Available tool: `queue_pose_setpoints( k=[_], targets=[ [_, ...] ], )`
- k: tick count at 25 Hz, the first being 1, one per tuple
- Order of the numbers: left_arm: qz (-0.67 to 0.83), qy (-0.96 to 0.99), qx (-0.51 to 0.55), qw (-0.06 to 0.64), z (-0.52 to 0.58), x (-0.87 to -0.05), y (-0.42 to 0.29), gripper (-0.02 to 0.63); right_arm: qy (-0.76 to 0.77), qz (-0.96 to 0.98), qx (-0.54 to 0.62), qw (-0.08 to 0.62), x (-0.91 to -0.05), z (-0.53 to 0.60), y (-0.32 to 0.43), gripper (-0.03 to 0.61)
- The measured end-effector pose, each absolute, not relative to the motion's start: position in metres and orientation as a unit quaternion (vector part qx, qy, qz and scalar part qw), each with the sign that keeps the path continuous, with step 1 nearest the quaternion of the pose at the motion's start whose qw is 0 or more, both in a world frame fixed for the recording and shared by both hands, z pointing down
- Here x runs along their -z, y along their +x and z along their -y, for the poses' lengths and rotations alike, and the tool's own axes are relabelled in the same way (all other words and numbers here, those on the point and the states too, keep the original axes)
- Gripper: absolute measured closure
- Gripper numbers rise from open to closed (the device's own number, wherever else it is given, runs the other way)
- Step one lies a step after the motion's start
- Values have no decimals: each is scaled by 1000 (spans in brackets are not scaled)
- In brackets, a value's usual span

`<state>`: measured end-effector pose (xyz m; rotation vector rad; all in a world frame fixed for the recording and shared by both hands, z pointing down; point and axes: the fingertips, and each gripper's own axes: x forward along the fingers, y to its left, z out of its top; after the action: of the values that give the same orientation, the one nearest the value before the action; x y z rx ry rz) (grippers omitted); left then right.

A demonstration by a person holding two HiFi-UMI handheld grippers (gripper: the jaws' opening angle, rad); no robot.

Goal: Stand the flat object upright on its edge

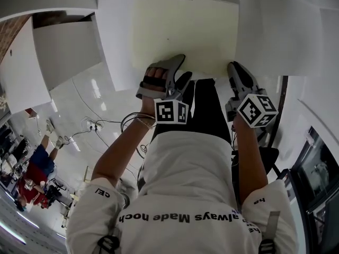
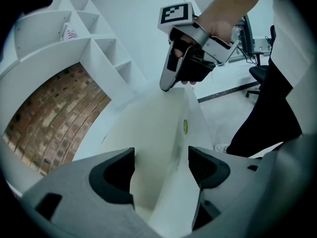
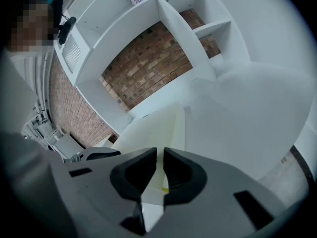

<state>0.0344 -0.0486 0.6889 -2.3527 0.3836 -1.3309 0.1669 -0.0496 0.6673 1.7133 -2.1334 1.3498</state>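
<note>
Starting at my left, a glossy white tiled floor (image 1: 79,105) shows past the bench's side. The gripper views show a white, box-compartmented shelf unit (image 2: 89,38) backed by a rough red-brown brick wall (image 2: 54,118). Next come the left tongs (image 1: 181,70), made of grey moulded plastic with black ribbed pads (image 2: 208,168) and carrying a black-and-white marker cube (image 1: 170,111). They stand wide apart at the near-left part of the pale cream, smooth, matte rectangular board (image 1: 185,33). In the left gripper view the board's thin near edge runs up between the two pads and neither pad presses on it, so nothing is gripped on that side. A small yellow-green mark (image 2: 185,126) sits on that edge strip. The board rests on the smooth white bench (image 1: 275,36). Its broad face is turned up toward my head camera and its long near edge faces me. I cannot tell whether that edge is raised off the bench. Farther right, the right tongs (image 1: 233,69) are closed on the same near edge, close to the board's right corner. In the right gripper view their black pads pinch the thin cream sheet, which runs away from them toward the shelves. From the left gripper view I also see the right tongs tip-down at the far end of the edge, a bare hand (image 2: 223,19) around their handle.
</note>
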Motion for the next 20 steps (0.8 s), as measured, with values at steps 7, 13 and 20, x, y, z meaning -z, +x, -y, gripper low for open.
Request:
queue_pose_setpoints(
  k=[7, 13, 20],
  targets=[
    [-154, -839, 476, 215, 53, -680, 34, 305, 553, 706, -443, 15, -643, 55, 167, 548],
    [-183, -837, 466, 219, 62, -660, 32, 302, 542, 726, -424, -14, -600, 70, 161, 552],
    [-221, -834, 454, 223, 74, -636, 29, 301, 520, 763, -384, -27, -546, 89, 146, 554]
  ],
)
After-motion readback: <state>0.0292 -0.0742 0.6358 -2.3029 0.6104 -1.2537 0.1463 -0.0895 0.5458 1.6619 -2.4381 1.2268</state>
